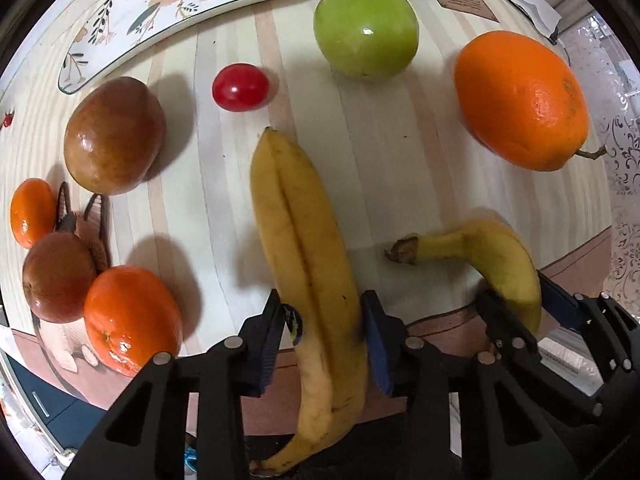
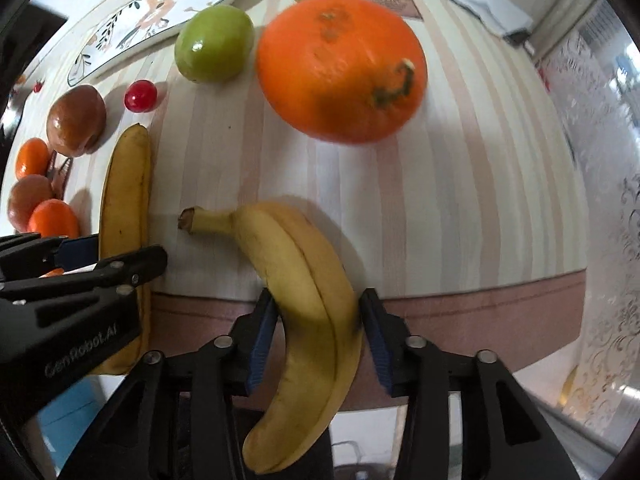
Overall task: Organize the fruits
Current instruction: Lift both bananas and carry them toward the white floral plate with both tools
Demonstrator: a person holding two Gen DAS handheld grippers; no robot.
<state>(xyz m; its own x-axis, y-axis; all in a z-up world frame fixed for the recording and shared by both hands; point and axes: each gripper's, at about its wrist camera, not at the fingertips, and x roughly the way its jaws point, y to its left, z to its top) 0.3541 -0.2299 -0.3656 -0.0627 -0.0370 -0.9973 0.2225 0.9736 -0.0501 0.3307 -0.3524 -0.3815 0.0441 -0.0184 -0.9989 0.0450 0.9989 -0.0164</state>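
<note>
The left tongs (image 1: 324, 320) are closed on a long banana (image 1: 308, 264), their blue pads pressed to its two sides near the lower third of its length. This banana lies lengthwise on the striped tabletop (image 1: 400, 168), its blunt tip pointing towards the small red fruit (image 1: 240, 87), its other end running past the tabletop's near edge under the tongs.

The right tongs (image 2: 316, 316) hold a curved banana (image 2: 304, 300) about its middle, one blue pad against each side. No earlier view is given, so only the grip itself can be told. Its brown stem (image 2: 188, 218) points towards the long banana, which lies just beside it; the two do not touch.

Taking the long banana as the mark: beyond its tip sits the small red fruit, and farther on a patterned plate (image 1: 168, 4) with bird and leaf drawings. Beyond and towards the curved banana's side stand two green apples (image 1: 366, 30), one behind the other, and a big orange (image 1: 520, 100) with a short stalk. On the opposite side lies a brown-red pear-like fruit (image 1: 114, 136), and nearer the tabletop's edge a cluster of two small mandarins (image 1: 132, 320) and another brown fruit (image 1: 58, 276), resting against a small toy figure (image 1: 90, 220).
</note>
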